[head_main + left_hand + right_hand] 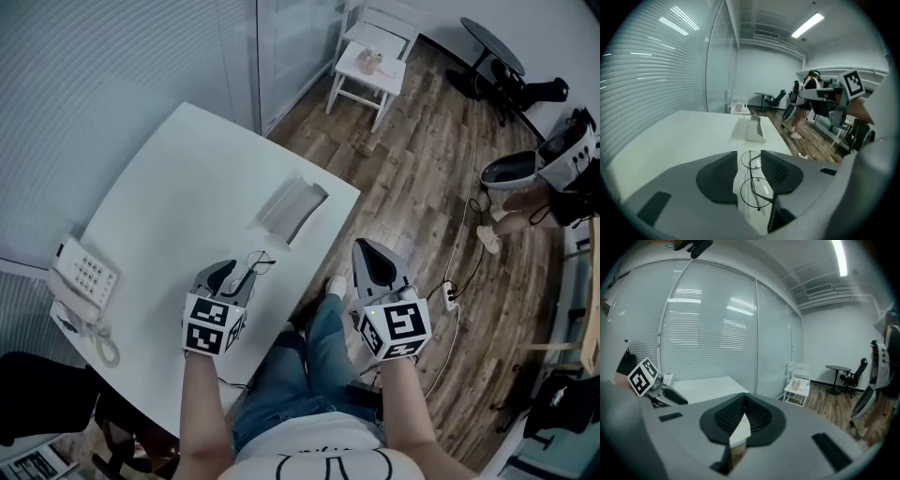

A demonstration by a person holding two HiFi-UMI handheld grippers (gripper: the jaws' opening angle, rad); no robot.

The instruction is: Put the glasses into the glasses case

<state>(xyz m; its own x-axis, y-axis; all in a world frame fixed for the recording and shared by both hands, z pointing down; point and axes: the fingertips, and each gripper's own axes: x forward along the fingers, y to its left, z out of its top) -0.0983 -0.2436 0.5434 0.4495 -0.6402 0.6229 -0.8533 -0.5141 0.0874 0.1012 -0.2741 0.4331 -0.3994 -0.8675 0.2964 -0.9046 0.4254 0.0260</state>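
Note:
Thin black wire-framed glasses (752, 180) lie on the white table (178, 187) near its front edge. My left gripper (749, 157) is low over them with its jaws apart, one pad on each side of the frame and not pressing it. In the head view the glasses (258, 261) stick out just past the left gripper (236, 274). The grey glasses case (292, 208) lies open further along the table, and shows in the left gripper view as the case (750, 129) beyond the glasses. My right gripper (367, 251) is shut and empty, off the table's edge over the floor; its tips (743, 400) meet.
A white desk telephone (82, 277) sits at the table's left edge. A small white chair (370, 66) and a black round table (492, 42) stand on the wooden floor beyond. A power strip with cables (450, 295) lies on the floor at right. A person (806, 103) stands in the background.

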